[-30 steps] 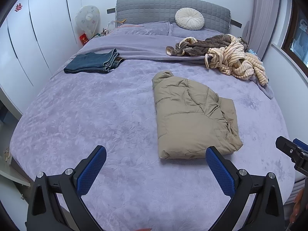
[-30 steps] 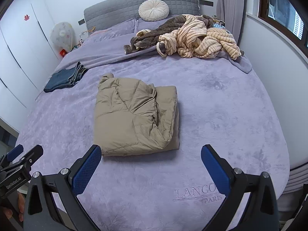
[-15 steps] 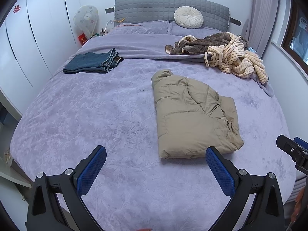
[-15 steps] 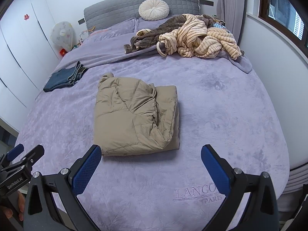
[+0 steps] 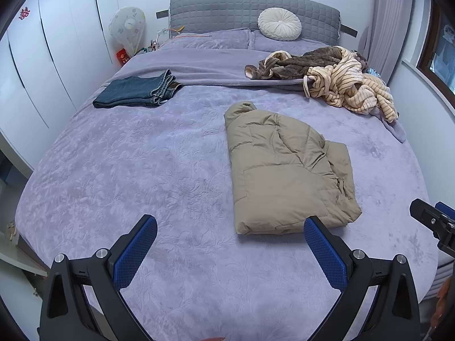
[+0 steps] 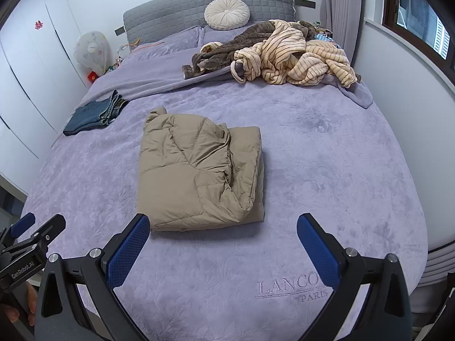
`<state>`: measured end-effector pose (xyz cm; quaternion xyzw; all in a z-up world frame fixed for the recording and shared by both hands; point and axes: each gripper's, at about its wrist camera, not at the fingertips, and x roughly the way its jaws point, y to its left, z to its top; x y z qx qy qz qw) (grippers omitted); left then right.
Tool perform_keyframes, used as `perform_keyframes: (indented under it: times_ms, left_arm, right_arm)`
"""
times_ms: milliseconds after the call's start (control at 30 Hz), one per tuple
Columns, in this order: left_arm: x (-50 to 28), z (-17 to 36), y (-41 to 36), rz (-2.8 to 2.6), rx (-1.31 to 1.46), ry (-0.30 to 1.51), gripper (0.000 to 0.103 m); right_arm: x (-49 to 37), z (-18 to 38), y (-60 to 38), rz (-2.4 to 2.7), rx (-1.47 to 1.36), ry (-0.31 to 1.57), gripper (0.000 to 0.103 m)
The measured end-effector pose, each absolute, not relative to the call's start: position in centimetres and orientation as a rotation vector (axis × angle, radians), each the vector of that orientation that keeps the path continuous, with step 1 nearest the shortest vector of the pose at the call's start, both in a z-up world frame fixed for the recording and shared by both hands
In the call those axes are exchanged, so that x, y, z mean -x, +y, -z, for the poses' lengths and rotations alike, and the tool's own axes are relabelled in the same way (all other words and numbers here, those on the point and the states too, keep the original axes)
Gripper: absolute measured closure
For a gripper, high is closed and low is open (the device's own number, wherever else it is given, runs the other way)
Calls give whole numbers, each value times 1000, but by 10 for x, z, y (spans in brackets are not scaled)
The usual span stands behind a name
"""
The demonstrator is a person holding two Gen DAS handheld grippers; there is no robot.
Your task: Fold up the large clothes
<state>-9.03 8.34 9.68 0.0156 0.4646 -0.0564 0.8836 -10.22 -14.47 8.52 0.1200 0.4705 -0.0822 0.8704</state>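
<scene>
A tan puffer jacket (image 5: 284,167) lies folded into a rectangle on the purple bedspread (image 5: 142,156); it also shows in the right wrist view (image 6: 199,170). My left gripper (image 5: 230,233) is open and empty above the bed's near edge, with the jacket's near edge just beyond its right finger. My right gripper (image 6: 223,230) is open and empty, with the jacket's near edge just beyond its left finger. Each gripper shows at the edge of the other's view.
Folded jeans (image 5: 136,92) lie at the far left of the bed. A heap of striped and brown clothes (image 5: 335,82) lies at the far right. A round cushion (image 5: 280,24) leans on the grey headboard. White wardrobes stand left, a window wall right.
Both grippers stay open and nearly still; the left wrist view has drifted slightly, and the jacket has not moved.
</scene>
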Motion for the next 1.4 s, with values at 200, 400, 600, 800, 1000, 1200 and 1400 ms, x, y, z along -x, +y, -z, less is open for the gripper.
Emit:
perform_keyframes:
  times_ms: [200,400,600,800,1000,1200,1400]
  left_arm:
    - [89,-96,84,116,-35,968,0]
    - [88,-96,83,117,-36,969,0]
    - [88,-96,84,117,-36,969,0]
    - [84,-95,83,118,-39,971,0]
    - [85,-95,82,117,-42,971,0]
    - [85,-94,83,116,-42,972,0]
    - [83,-94,82,118,-43,972,0]
  right_arm:
    - [102,-85,-145,172,-252,984,0]
    - [101,-86,-146,170,-251,984,0]
    - [101,-86,-147,170,-250,985,0]
    - [101,-86,-147,170,-250,985,0]
    - [100,-86,-146,170,-251,985,0]
    - [100,-87,-147,169,-249,985,0]
    - [99,-87,-147,168,-250,986,0]
